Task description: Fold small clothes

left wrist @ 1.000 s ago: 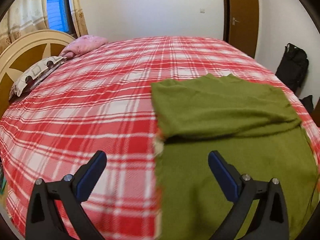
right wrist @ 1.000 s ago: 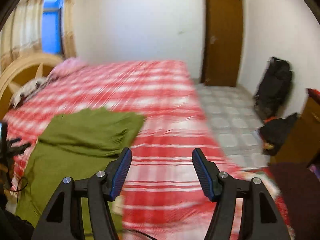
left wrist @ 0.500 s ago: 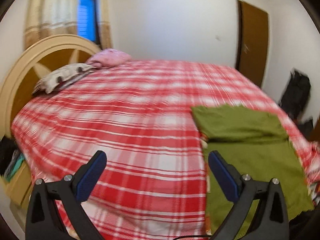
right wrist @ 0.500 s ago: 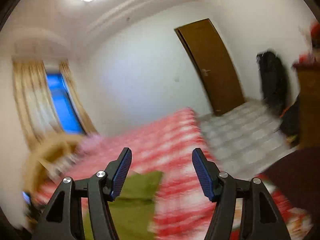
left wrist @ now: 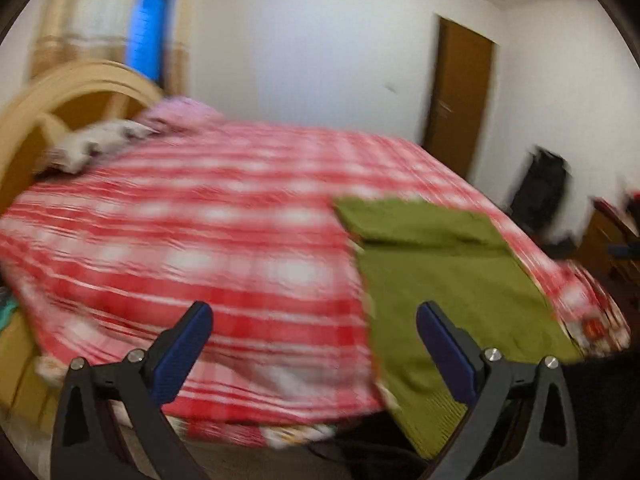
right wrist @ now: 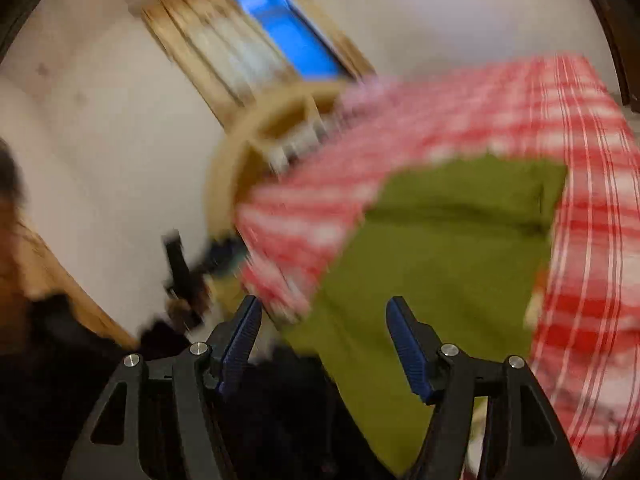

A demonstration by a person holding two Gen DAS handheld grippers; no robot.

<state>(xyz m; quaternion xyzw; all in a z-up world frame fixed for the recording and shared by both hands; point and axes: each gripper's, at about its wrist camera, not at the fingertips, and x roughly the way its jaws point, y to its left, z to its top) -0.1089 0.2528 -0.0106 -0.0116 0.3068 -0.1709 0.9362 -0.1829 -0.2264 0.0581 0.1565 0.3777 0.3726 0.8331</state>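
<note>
A green garment (left wrist: pixel 448 280) lies on the red and white checked bed (left wrist: pixel 208 232), its far part folded over into a thicker band. It hangs a little over the near bed edge. My left gripper (left wrist: pixel 314 344) is open and empty, held off the near edge of the bed, left of the garment. The right wrist view is tilted and blurred; there the garment (right wrist: pixel 440 248) lies ahead. My right gripper (right wrist: pixel 324 344) is open and empty, above the garment's near end.
A wooden headboard (left wrist: pixel 48 112) and pillows (left wrist: pixel 92 144) are at the far left. A brown door (left wrist: pixel 460 96) and a black bag (left wrist: pixel 540 192) stand at the right. A curtained window (right wrist: pixel 256 48) shows in the right wrist view.
Both grippers have pulled back from the bed, so the garment looks smaller and farther. The right wrist view swung up to the ceiling, then rolled back onto the garment. Both stayed open.
</note>
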